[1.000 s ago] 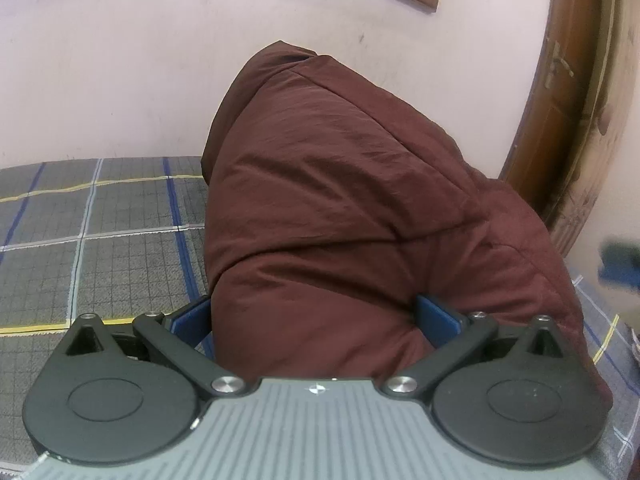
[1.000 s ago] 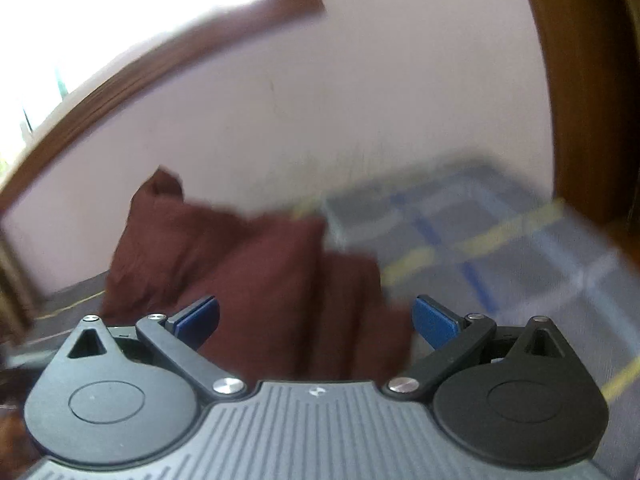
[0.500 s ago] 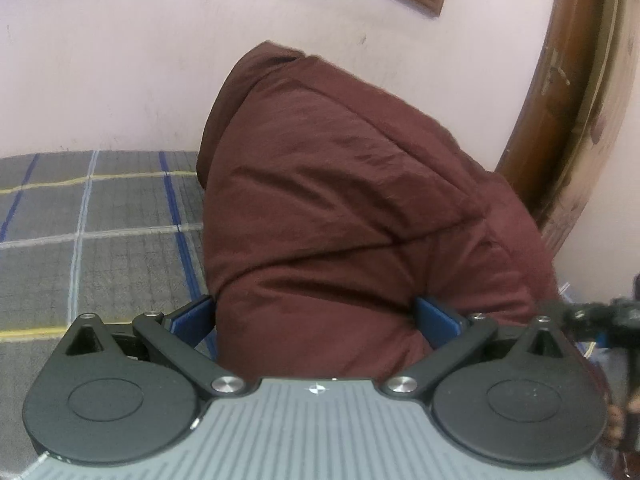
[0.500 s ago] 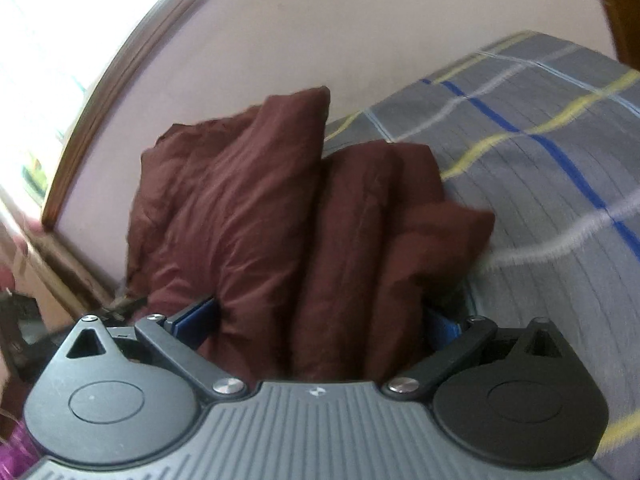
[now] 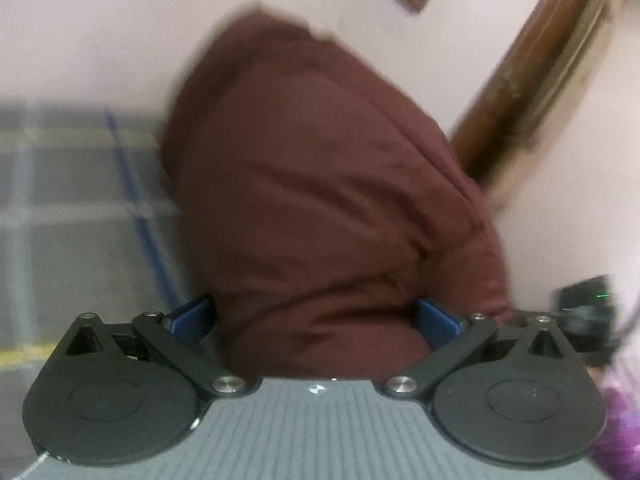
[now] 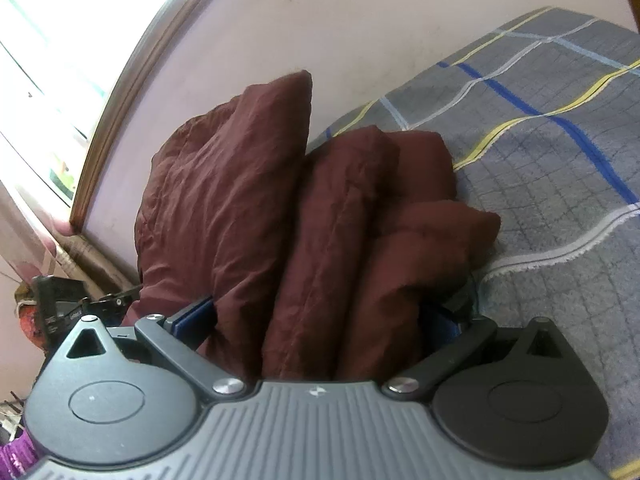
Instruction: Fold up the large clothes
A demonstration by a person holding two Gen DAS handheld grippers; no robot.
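The large garment is dark maroon cloth (image 5: 320,200), bunched in thick folds. In the left wrist view it fills the space between the wide-set blue fingers of my left gripper (image 5: 314,316) and rises in front of the wall. In the right wrist view the same maroon cloth (image 6: 320,220) lies in several folds on the checked bedspread (image 6: 560,184), with one part standing against the wall. My right gripper (image 6: 320,320) has its jaws wide apart around the near end of those folds. Cloth hides both pairs of fingertips.
A pale wall (image 6: 360,20) runs close behind the bed. A wooden door frame (image 5: 532,80) stands at the right in the left wrist view, a bright window (image 6: 48,60) at the left in the right wrist view. The other black gripper (image 6: 68,308) shows at the left edge.
My right gripper swung in from the side and pushed its wide jaws around the maroon folds. The left gripper keeps the cloth between its fingers while it shifts; its view is blurred now.
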